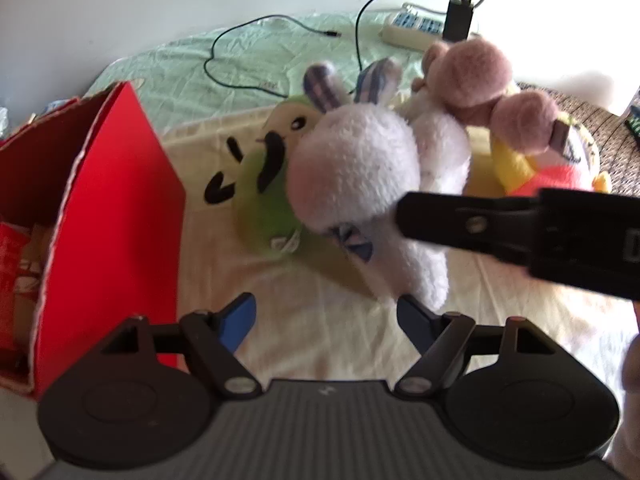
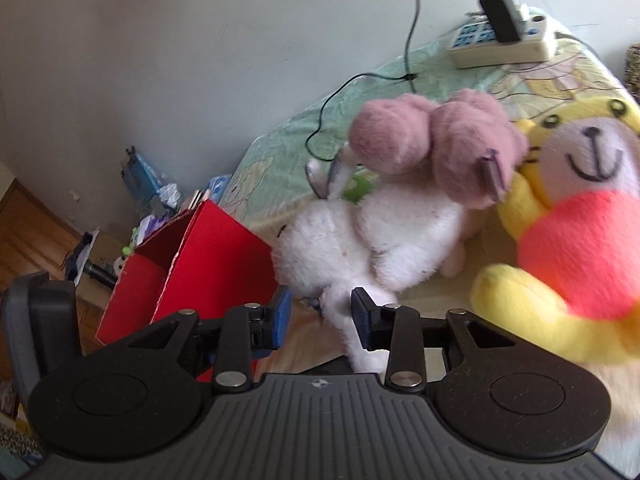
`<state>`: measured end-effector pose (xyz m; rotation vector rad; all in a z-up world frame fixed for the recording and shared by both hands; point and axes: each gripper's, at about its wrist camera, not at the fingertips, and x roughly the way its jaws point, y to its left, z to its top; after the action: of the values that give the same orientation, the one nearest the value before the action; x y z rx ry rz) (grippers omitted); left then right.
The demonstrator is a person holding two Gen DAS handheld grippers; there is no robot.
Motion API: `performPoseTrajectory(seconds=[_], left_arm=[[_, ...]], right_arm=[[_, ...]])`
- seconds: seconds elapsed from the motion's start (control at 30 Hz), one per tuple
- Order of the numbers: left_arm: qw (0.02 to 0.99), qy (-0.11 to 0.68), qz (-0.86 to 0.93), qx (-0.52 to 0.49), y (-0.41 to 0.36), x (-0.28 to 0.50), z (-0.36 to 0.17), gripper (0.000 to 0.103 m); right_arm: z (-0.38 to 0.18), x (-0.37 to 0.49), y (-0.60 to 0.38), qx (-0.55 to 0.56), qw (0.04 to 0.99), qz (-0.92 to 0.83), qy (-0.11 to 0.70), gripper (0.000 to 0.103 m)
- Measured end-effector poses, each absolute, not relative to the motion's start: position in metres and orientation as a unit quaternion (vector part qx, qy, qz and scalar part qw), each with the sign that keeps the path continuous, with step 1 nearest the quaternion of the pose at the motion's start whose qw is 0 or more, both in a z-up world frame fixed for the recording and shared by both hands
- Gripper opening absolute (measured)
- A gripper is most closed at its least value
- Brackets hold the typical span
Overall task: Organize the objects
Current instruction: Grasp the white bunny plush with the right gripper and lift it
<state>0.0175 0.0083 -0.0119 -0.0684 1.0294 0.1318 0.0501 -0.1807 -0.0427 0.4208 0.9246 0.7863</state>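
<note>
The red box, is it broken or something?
Yes, a bit. The red box has a ragged, torn top edge where pale cardboard shows through the red, and its flap leans out at a slant. Otherwise the soft toys just lie heaped on the bed.

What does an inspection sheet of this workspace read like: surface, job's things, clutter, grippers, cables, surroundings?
Surface: bed with a cream sheet in front, a green printed sheet behind.
Job's things: white plush rabbit against a green plush; pink plush above it; yellow and red plush beside; open red box to the side.
Clutter: loose small items on a low unit by the wall, too blurred to name.
Grippers: right gripper has a limb of the rabbit between its fingers, closure unclear; left gripper open, holding nothing.
Cables: black cable on the green sheet; power strip with an adapter plugged in.
Surroundings: plain wall; wooden furniture.
</note>
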Motion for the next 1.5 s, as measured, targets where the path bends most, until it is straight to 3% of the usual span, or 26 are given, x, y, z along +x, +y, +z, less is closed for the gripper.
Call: performPoseTrajectory(seconds=[0.17, 0.23, 0.3, 0.37, 0.53, 0.7, 0.8, 1.0, 1.5], left_arm=[[0.873, 0.484, 0.032, -0.043, 0.009, 0.025, -0.015, 0.077], [0.874, 0.483, 0.015, -0.049, 0.01, 0.026, -0.014, 0.079], [0.879, 0.474, 0.0, -0.054, 0.012, 0.025, -0.013, 0.091], [0.88, 0.471, -0.009, -0.065, 0.016, 0.025, -0.014, 0.093], [0.872, 0.479, -0.026, -0.097, 0.021, 0.033, -0.021, 0.093], [0.857, 0.503, -0.018, -0.105, 0.023, 0.04, -0.038, 0.064], [0.861, 0.498, -0.017, -0.1, 0.022, 0.04, -0.035, 0.058], [0.875, 0.479, -0.003, -0.062, 0.011, 0.031, -0.02, 0.051], [0.906, 0.423, 0.018, -0.023, -0.007, -0.009, 0.021, 0.05]], right_arm=[[-0.045, 0.058, -0.175, 0.194, 0.806, 0.357, 0.43, 0.041], [-0.041, 0.056, -0.177, 0.189, 0.812, 0.358, 0.421, 0.042], [-0.039, 0.057, -0.177, 0.18, 0.815, 0.362, 0.416, 0.046], [-0.042, 0.06, -0.173, 0.168, 0.815, 0.363, 0.419, 0.051], [-0.046, 0.07, -0.162, 0.158, 0.801, 0.387, 0.428, 0.053], [-0.054, 0.071, -0.152, 0.152, 0.786, 0.407, 0.439, 0.065], [-0.058, 0.071, -0.149, 0.165, 0.774, 0.415, 0.449, 0.065], [-0.055, 0.064, -0.156, 0.191, 0.767, 0.419, 0.447, 0.058], [-0.015, 0.033, -0.19, 0.204, 0.762, 0.448, 0.421, 0.057]])
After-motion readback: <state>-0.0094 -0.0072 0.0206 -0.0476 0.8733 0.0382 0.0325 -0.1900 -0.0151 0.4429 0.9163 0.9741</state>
